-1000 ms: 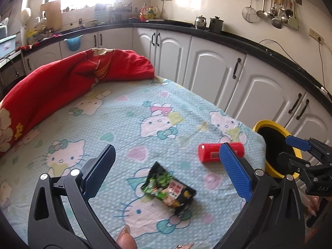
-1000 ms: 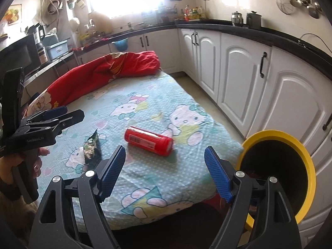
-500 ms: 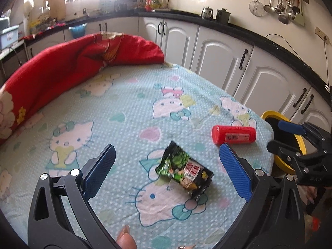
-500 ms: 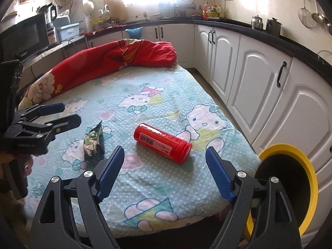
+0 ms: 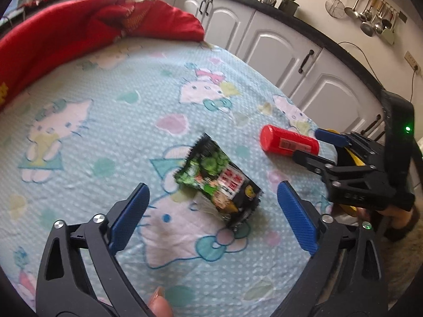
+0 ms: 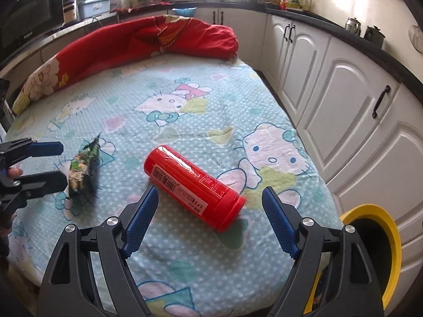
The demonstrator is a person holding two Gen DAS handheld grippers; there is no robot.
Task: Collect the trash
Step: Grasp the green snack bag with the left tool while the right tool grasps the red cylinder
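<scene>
- Your left gripper (image 5: 211,212) has its blue fingers (image 5: 129,218) spread wide and holding nothing; they have just been closing a little. The snack packet sits between and just ahead of the tips, not touched by either.
- Your right gripper (image 6: 210,222) also has its fingers (image 6: 279,223) well apart and empty. The near end of the red canister lies in the gap between them, clear of both pads.
- The bed (image 6: 185,84) is the largest thing before you, covered by a pale blue sheet with cartoon cat prints and white dots.
- A red quilt (image 6: 148,42) is bunched along the far side of the bed, reaching round to the left edge.
- White cabinets (image 6: 341,100) with dark handles run along the right under a black counter.
- A yellow-rimmed bin (image 6: 391,243) stands on the floor just off the near right corner of the bed, its dark mouth facing you.
- The red canister (image 6: 194,187) lies on its side on the sheet, tilted, with a barcode label facing up. In the left wrist view it (image 5: 288,142) lies just beyond your right gripper's (image 5: 314,148) tips.
- The snack packet (image 5: 220,182), black and green with red lettering, lies flat on the sheet to the left of the canister, apart from it. In the right wrist view it (image 6: 83,167) rests against your left gripper's (image 6: 56,163) tips.
- Your fingertip (image 5: 158,303) shows at the bottom edge of the left wrist view.
</scene>
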